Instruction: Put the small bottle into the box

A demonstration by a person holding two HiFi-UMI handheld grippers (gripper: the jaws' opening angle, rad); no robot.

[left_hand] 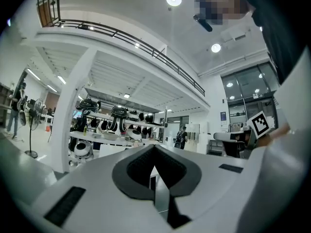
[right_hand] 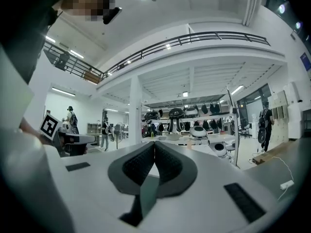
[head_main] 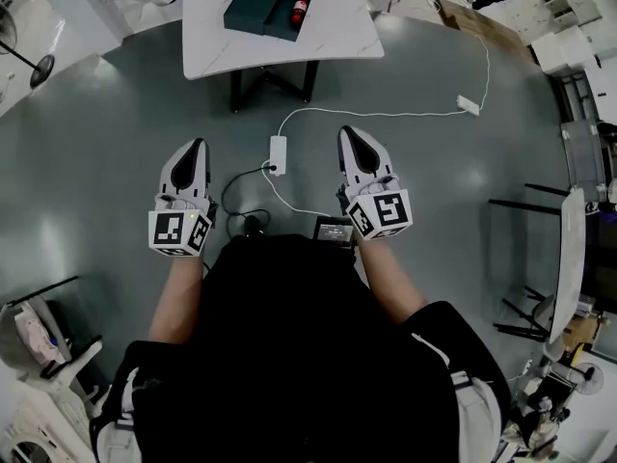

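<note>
While the left gripper (head_main: 197,147) and right gripper (head_main: 351,135) hang close to the person's body, well apart from the bench (head_main: 337,29), the small bottle (head_main: 300,10) lies at the right end of the dark box (head_main: 253,2). Whether it sits inside or just beside I cannot tell, so the task is either finished or not begun. Only the head view shows bench, box and bottle. Only the 2 gripper views show each pair of jaws pressed together on nothing, with an open hall beyond.
</note>
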